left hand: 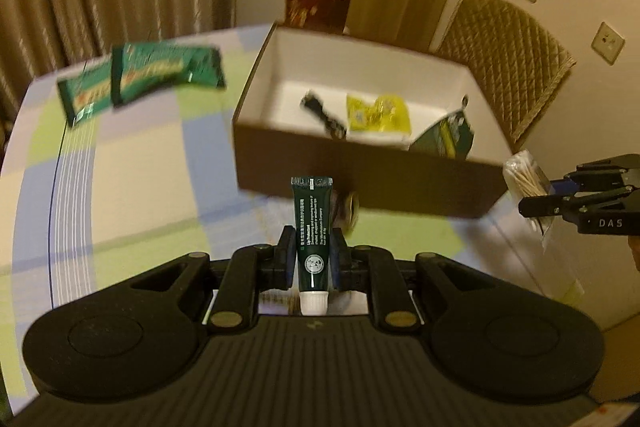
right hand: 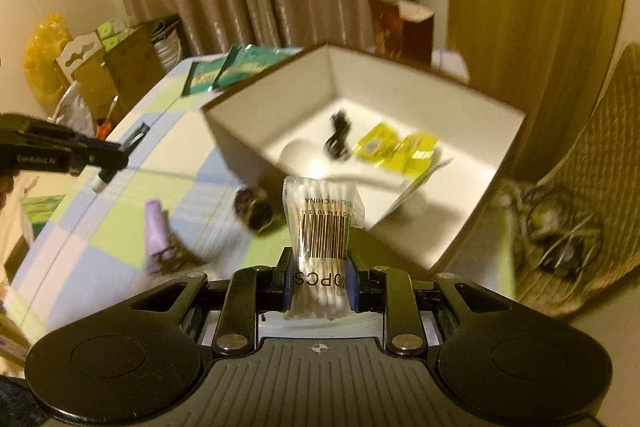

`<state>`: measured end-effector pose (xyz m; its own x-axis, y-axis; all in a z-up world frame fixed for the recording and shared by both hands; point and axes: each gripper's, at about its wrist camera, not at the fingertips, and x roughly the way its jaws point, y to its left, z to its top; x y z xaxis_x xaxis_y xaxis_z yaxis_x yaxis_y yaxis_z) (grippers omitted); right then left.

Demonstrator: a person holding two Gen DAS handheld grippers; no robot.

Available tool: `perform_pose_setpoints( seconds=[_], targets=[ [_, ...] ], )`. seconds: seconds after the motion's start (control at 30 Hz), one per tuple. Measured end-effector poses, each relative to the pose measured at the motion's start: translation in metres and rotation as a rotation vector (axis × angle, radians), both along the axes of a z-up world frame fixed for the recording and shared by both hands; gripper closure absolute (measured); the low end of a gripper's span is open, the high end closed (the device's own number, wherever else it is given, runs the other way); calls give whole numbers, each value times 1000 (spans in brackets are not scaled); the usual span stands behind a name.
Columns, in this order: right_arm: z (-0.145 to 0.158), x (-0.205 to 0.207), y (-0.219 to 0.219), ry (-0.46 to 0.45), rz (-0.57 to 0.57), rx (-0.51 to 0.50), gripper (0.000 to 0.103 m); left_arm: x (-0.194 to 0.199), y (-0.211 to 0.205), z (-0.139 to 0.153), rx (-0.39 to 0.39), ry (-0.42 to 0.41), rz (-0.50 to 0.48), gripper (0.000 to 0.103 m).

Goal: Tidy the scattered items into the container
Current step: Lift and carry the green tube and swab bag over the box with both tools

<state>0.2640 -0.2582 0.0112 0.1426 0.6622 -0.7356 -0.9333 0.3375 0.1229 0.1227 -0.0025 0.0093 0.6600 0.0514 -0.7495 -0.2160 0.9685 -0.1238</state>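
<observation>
My left gripper (left hand: pixel 313 241) is shut on a dark green tube (left hand: pixel 311 223) with a white cap, held upright above the checked tablecloth in front of the box. My right gripper (right hand: pixel 318 259) is shut on a clear packet of cotton swabs (right hand: pixel 322 223) with a barcode. The open cardboard box (left hand: pixel 360 171) with a white inside lies just ahead of both grippers. Inside it are a black item (left hand: pixel 323 113), a yellow packet (left hand: pixel 378 113) and a green sachet (left hand: pixel 444 137). The right gripper and its swab packet (left hand: pixel 524 179) show at the right edge of the left wrist view.
Two green sachets (left hand: pixel 140 83) lie on the table to the left of the box. A purple tube (right hand: pixel 158 235) and a small dark round item (right hand: pixel 252 211) rest on the cloth near the box. A quilted chair back (left hand: pixel 508 59) stands right of the table. Curtains hang behind.
</observation>
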Motion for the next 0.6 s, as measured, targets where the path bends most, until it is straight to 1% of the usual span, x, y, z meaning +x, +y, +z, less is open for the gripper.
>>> perform_pose_setpoints(
  seconds=[0.1, 0.17, 0.3, 0.47, 0.6],
  targets=[
    [12, 17, 4, -43, 1, 15, 81, 24, 2, 15, 38, -25, -20, 90],
    [18, 30, 11, -77, 10, 28, 81, 44, 6, 23, 59, -29, -17, 90],
    [27, 56, 29, -131, 24, 35, 81, 83, 14, 30, 80, -33, -19, 90],
    [24, 91, 59, -167, 31, 3, 81, 131, 20, 31, 105, -18, -30, 90],
    [10, 121, 83, -183, 42, -57, 81, 164, 27, 21, 105, 17, -47, 90]
  ],
)
